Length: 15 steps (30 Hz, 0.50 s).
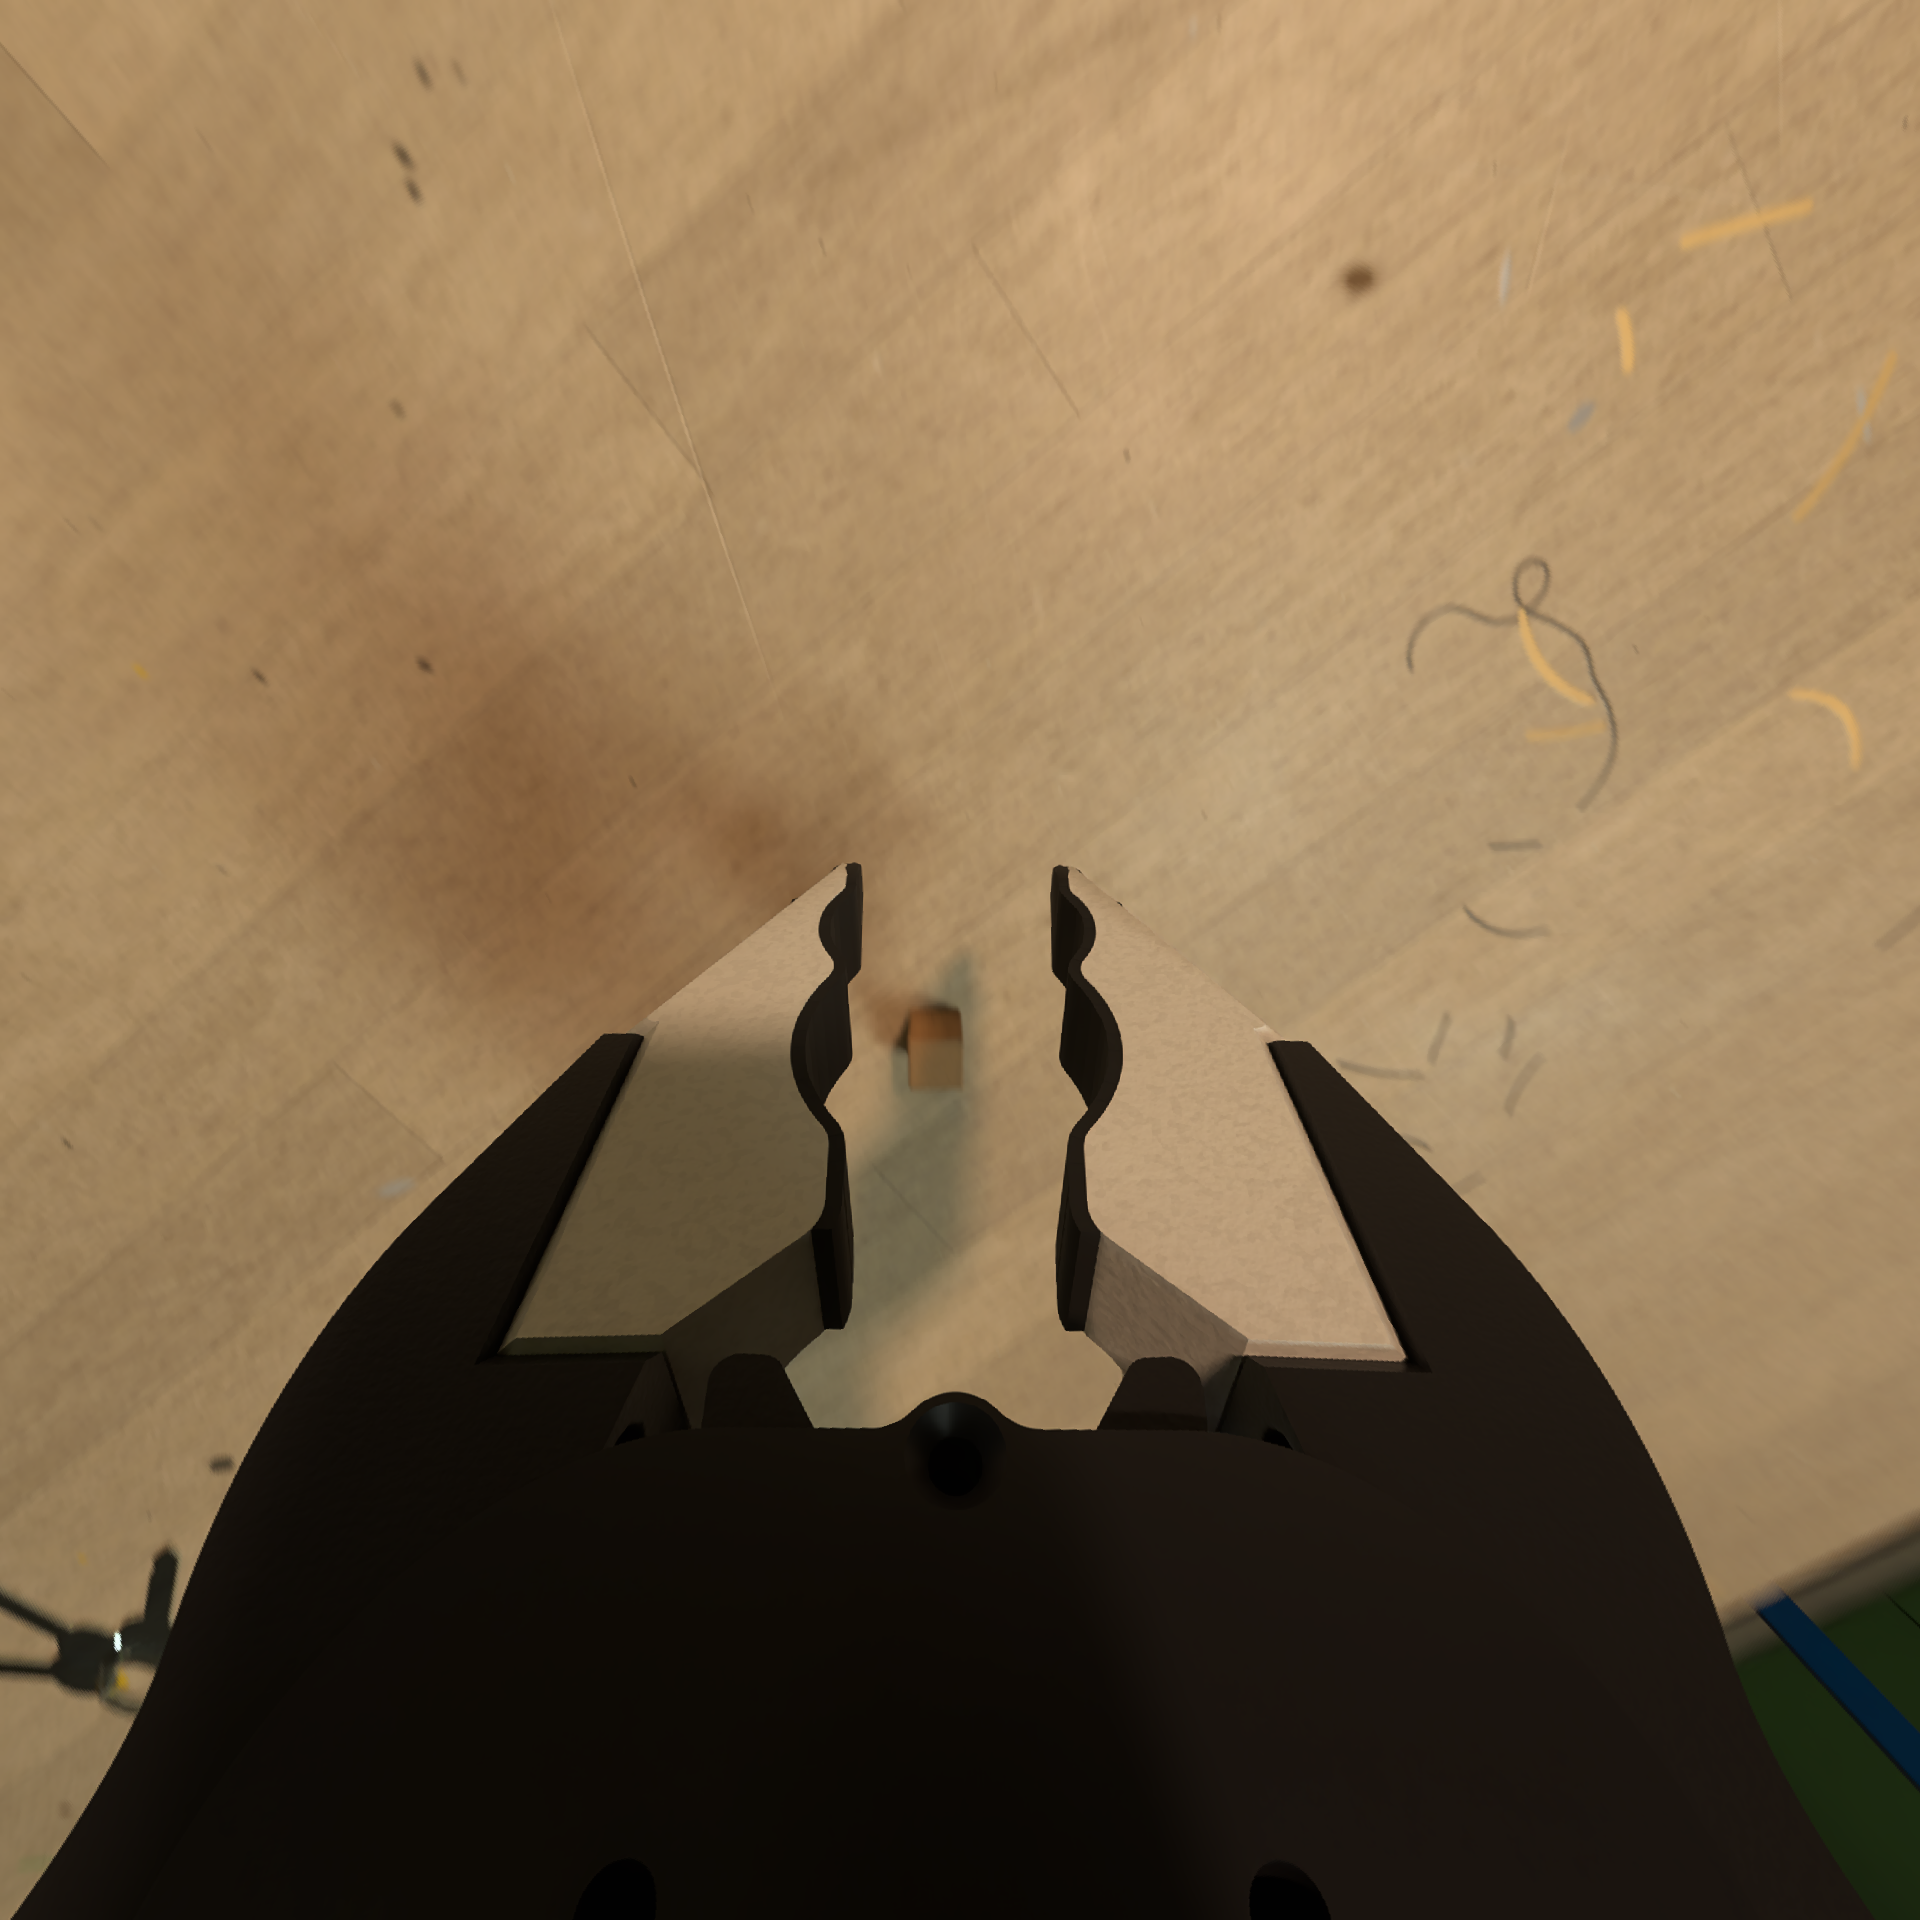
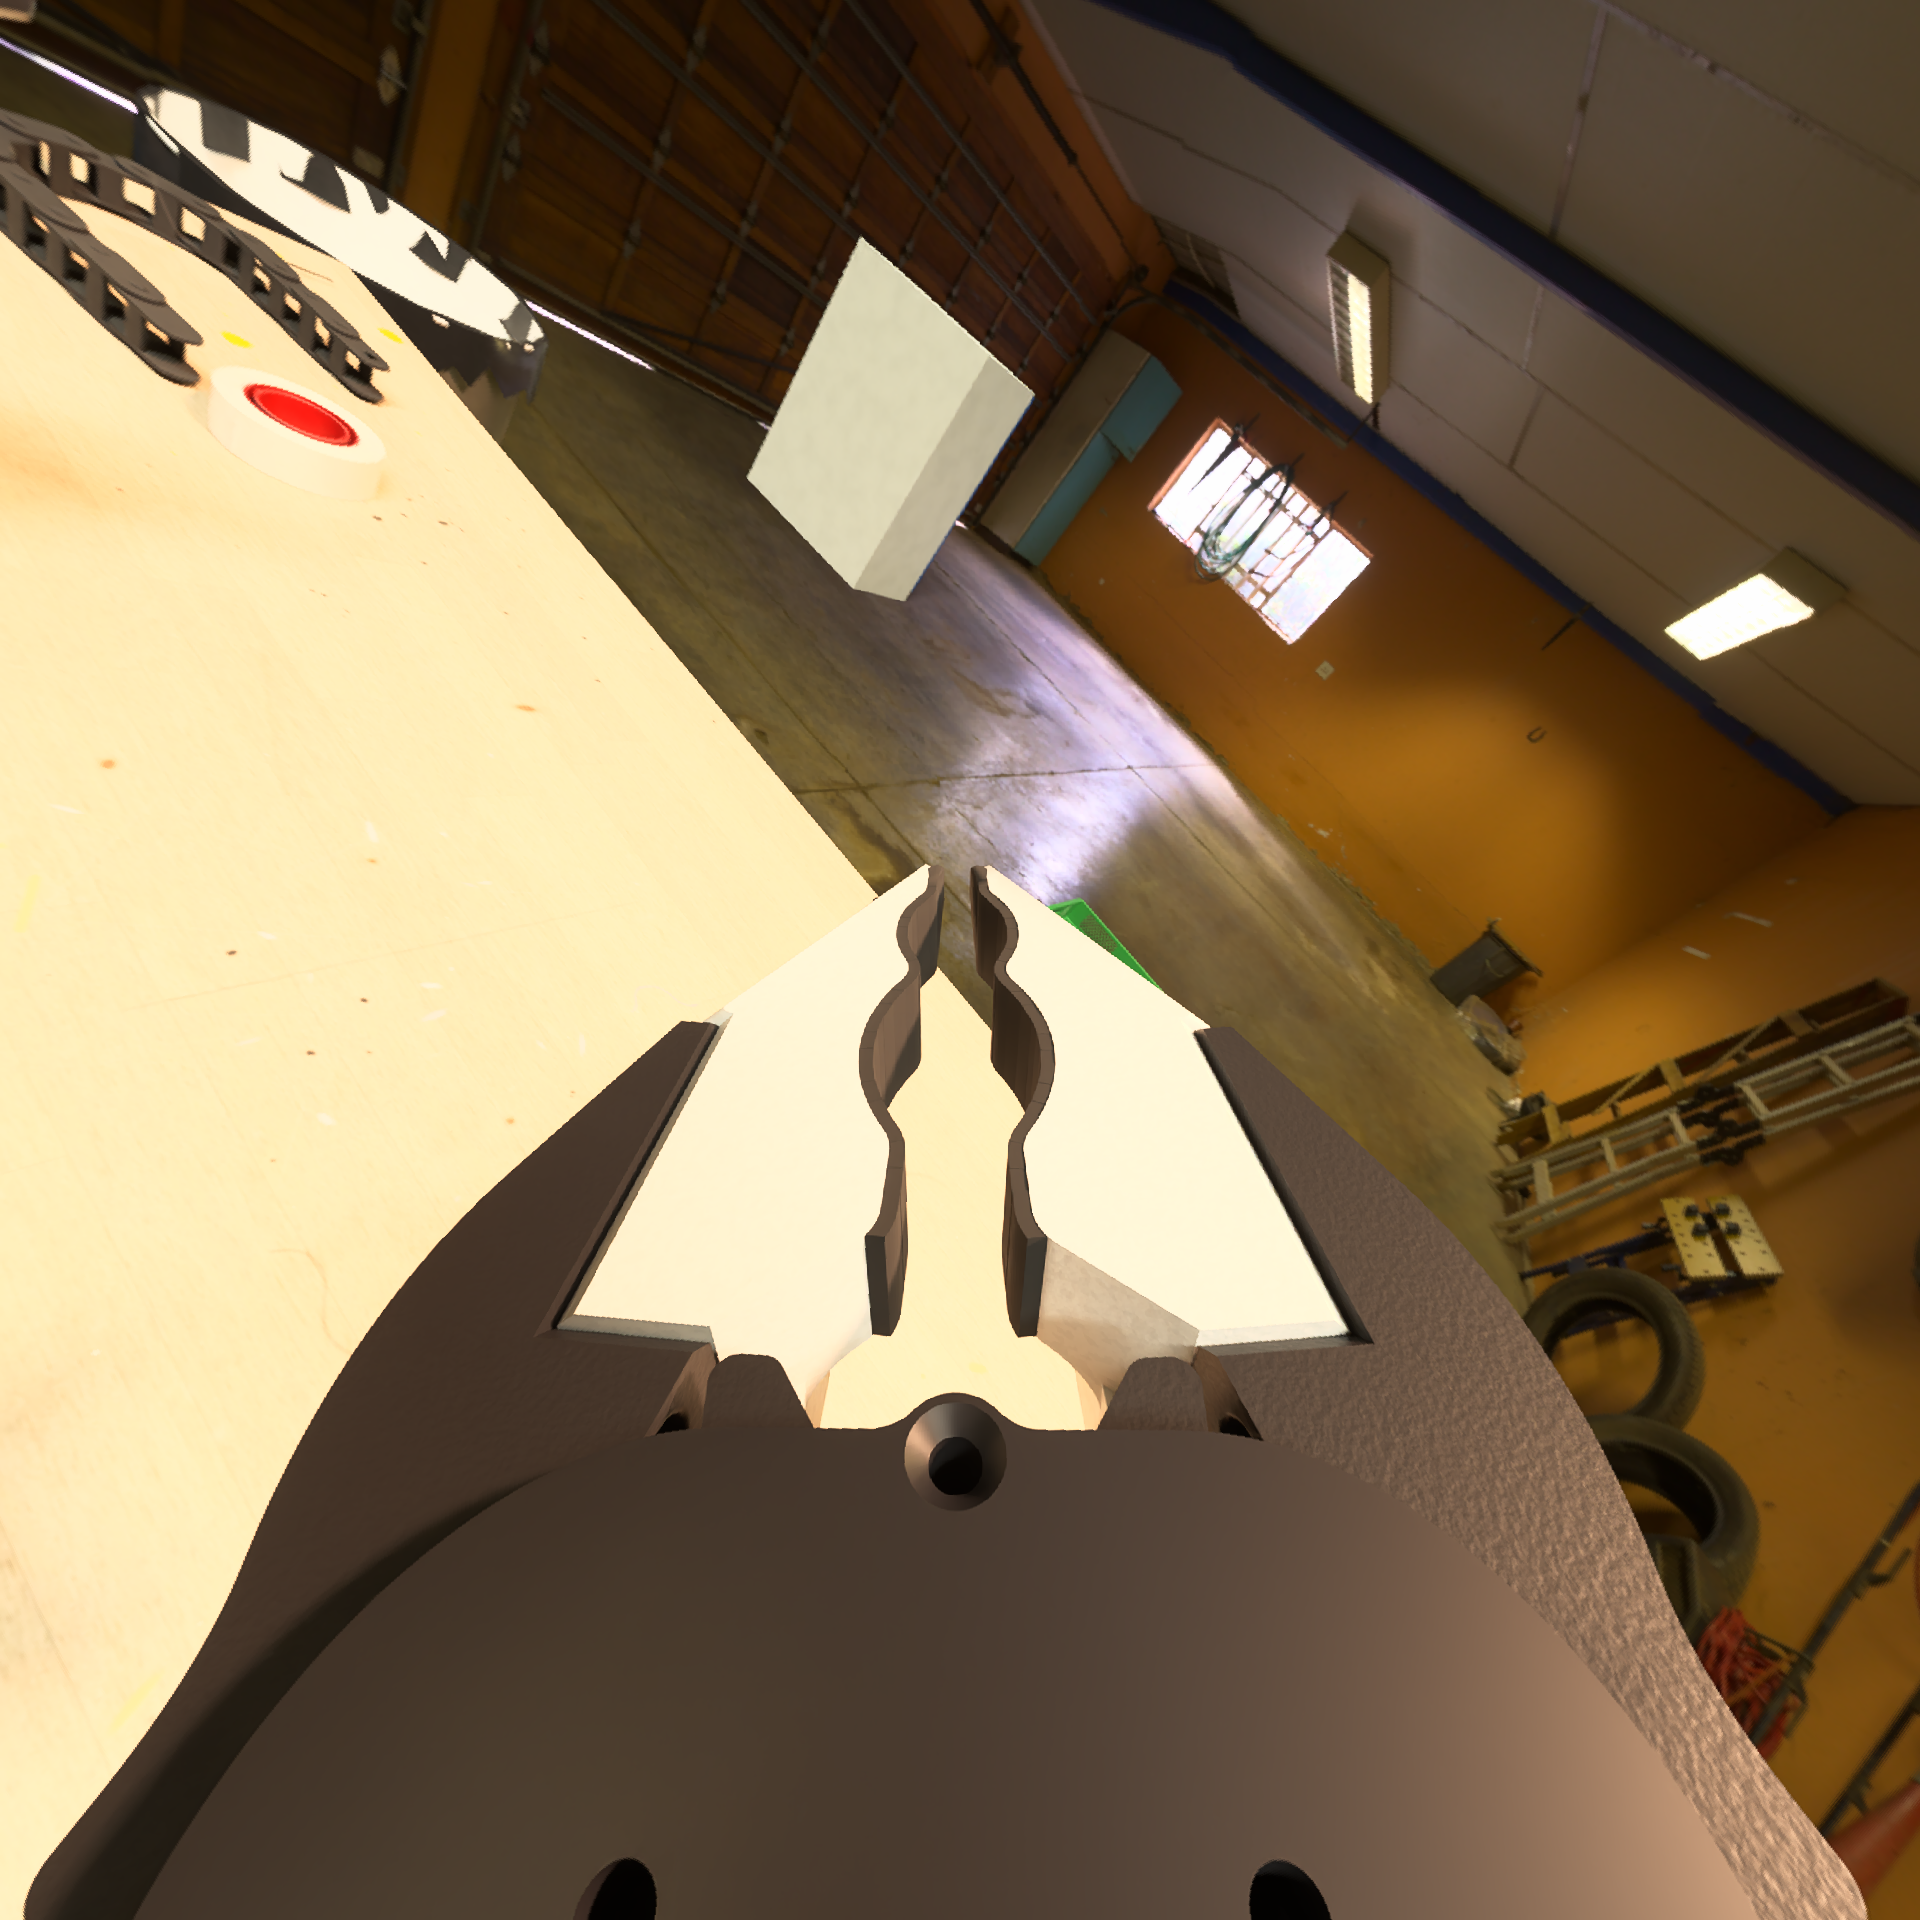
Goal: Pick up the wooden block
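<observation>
**Block framed between open jaws, grasp not yet made**

Dark gripper housing fills the lower half of both views. Looking down past our left hand-held gripper [image 1: 956, 873], we see its jaws spread apart with nothing between the pads, and the wooden block [image 1: 933, 1047] lying far below on the bench [image 1: 416, 468], framed in the gap. We judge this line-up to be deliberate: the block sits centred for a straight descent, though slightly nearer the left finger [image 1: 831, 1039]. It looks tiny and blurred, so its grain and exact shape are hard to make out, and a brown stain just beside it muddies its edge.

Our right hand-held gripper [image 2: 956, 878] hangs over the bench edge, jaws nearly together yet with a narrow gap, holding nothing; we take it to be parked out of the way. From there the block is not visible. A tape roll [image 2: 296, 428] rests farther along the bench, well apart, and a pale box [image 2: 883, 426] stands beyond.
</observation>
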Motion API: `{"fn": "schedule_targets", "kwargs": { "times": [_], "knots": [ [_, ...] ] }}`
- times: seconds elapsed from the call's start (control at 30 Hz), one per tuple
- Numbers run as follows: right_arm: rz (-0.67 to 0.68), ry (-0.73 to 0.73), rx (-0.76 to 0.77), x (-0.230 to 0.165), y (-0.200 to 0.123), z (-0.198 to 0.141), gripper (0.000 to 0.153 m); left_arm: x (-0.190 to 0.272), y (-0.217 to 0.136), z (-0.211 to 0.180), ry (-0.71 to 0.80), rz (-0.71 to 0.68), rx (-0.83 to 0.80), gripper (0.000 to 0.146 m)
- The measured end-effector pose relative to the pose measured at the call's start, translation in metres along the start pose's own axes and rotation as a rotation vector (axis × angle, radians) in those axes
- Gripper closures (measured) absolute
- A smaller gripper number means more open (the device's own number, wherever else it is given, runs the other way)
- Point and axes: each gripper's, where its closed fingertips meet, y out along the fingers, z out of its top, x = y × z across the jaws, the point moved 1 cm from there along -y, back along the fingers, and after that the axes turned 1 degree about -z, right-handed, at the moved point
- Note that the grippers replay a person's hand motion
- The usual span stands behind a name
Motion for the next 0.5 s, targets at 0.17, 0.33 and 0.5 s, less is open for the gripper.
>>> {"fn": "schedule_targets", "kwargs": {
  "times": [0.17, 0.33, 0.5],
  "knots": [
    [-0.007, 0.000, -0.020, -0.001, 0.004, -0.005, 0.148, -0.004, -0.016, -0.028, -0.127, 0.061, -0.244, 0.108],
    [-0.008, -0.038, -0.022, -0.004, 0.006, -0.004, 0.148, -0.012, -0.003, -0.042, -0.250, 0.119, -0.420, 0.113],
    [0.024, -0.042, -0.030, -0.009, 0.010, -0.009, 0.148, -0.016, 0.006, -0.067, -0.252, 0.159, -0.603, 0.106]
  ]
}}
